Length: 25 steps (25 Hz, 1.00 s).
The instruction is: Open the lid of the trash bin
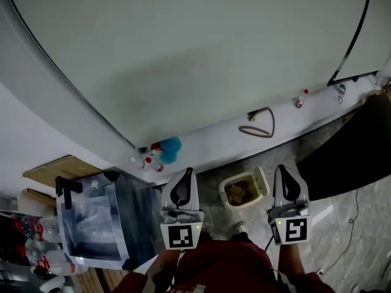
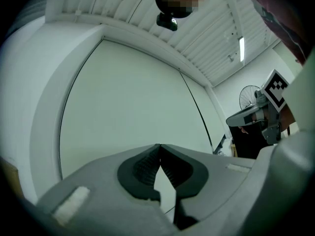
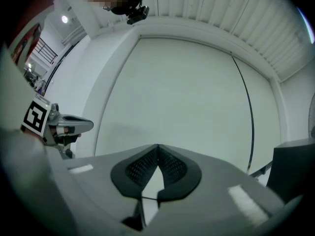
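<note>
In the head view a small cream trash bin stands on the floor between my two grippers. Its lid is tipped up at its right side, and brown scraps show inside. My left gripper is held left of the bin with its jaws together and nothing in them. My right gripper is held right of the bin, also shut and empty. Both are raised above the bin and touch nothing. In the left gripper view and the right gripper view the tips meet against a pale wall; the bin is out of both views.
A large grey box lined with clear plastic stands at the left. On the white ledge by the wall lie a looped cable, small bottles and a blue object. A dark panel is at the right.
</note>
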Available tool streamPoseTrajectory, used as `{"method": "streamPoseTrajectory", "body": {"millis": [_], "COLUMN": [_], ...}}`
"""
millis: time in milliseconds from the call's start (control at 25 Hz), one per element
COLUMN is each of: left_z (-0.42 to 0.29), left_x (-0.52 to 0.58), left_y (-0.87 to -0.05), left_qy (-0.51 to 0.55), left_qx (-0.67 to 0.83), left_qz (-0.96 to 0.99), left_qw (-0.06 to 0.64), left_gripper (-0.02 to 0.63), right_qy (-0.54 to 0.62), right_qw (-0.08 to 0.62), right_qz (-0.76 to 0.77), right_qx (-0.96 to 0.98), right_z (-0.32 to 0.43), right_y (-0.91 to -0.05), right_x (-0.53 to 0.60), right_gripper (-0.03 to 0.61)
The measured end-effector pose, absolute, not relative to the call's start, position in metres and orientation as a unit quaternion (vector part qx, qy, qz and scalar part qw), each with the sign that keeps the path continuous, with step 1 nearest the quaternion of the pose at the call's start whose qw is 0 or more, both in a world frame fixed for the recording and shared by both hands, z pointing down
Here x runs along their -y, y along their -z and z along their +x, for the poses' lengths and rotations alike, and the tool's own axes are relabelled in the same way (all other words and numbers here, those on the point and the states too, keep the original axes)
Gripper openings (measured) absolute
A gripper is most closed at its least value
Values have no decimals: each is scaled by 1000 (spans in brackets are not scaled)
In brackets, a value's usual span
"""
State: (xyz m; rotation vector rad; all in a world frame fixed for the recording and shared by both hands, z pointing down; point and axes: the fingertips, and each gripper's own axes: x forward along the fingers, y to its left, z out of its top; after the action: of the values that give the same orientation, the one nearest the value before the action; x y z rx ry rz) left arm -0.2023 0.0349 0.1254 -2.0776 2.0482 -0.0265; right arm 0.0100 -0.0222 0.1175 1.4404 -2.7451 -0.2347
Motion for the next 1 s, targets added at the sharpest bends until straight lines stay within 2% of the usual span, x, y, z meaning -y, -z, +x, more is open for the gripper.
{"method": "streamPoseTrajectory", "body": {"millis": [200, 1000], "left_z": [-204, -213], "left_x": [-42, -47], "left_y": [-108, -104], "left_qy": [5, -11], "left_qx": [-696, -707], "left_qz": [-705, -694], "left_qw": [137, 132], "left_gripper": [3, 3], "right_qy": [114, 110], "right_qw": [-22, -14], "right_qz": [459, 464], "right_qx": [881, 879], "right_z": [5, 8], "right_y": [-89, -93], "right_x": [19, 19], "right_gripper": [0, -1]}}
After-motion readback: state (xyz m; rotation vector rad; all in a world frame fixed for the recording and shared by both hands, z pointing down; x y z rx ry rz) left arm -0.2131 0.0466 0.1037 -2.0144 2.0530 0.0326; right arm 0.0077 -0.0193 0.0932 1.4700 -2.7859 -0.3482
